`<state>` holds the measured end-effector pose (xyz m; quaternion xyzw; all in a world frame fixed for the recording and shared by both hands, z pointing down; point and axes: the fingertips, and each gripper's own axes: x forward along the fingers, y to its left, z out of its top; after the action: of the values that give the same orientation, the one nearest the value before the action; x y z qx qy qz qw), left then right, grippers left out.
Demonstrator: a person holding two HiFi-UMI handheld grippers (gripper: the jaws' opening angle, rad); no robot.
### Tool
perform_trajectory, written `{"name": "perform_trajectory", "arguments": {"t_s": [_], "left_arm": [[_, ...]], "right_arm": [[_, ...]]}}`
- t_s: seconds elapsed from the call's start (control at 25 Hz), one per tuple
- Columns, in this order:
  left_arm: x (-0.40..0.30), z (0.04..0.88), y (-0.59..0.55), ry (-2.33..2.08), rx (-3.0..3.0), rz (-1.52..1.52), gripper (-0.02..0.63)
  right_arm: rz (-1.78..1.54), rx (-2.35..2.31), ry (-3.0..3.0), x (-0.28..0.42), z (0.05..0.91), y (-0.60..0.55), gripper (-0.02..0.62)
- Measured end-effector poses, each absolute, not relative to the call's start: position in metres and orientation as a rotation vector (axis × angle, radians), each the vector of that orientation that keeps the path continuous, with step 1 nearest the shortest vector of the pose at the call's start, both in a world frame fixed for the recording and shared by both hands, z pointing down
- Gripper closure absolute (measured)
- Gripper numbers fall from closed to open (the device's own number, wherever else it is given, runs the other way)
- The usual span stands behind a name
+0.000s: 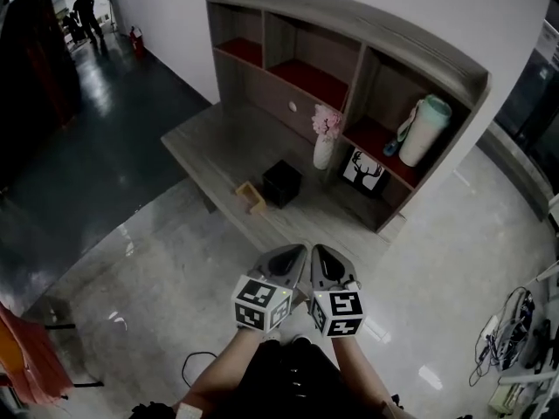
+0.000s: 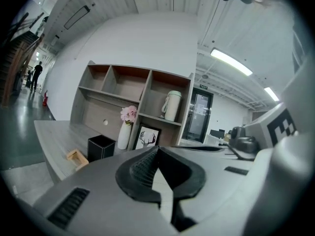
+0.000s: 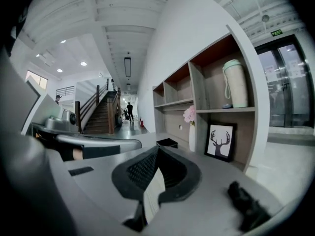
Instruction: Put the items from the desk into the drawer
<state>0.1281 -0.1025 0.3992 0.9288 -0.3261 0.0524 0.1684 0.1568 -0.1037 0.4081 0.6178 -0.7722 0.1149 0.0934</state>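
Note:
A grey desk with a shelf hutch stands ahead of me. On it sit a black open box, a small wooden block, a white vase of pink flowers and a framed deer picture. A pale bottle stands in the right shelf bay. A drawer knob shows on the hutch's back panel. My left gripper and right gripper are side by side, well short of the desk. Both are shut with nothing in them. The left gripper and right gripper views show the jaw tips touching.
Glossy floor lies between me and the desk. Cables and gear lie at the right edge, and an orange object at the lower left. A person stands far off in the dark corridor near a fire extinguisher.

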Motion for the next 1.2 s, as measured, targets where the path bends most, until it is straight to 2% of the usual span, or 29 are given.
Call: {"name": "perform_trajectory", "arguments": {"t_s": [0.36,1.2], "left_arm": [[0.159,0.402,-0.088,-0.822,2.693,0.190,0.595],[0.148,0.412,-0.105,-0.932,2.626,0.208,0.595]], "right_arm": [[0.354,1.939,-2.214,0.193,0.411,-0.089,0.583],[0.360,1.872,-2.261,0.187,0.415,-0.104,0.583]]}}
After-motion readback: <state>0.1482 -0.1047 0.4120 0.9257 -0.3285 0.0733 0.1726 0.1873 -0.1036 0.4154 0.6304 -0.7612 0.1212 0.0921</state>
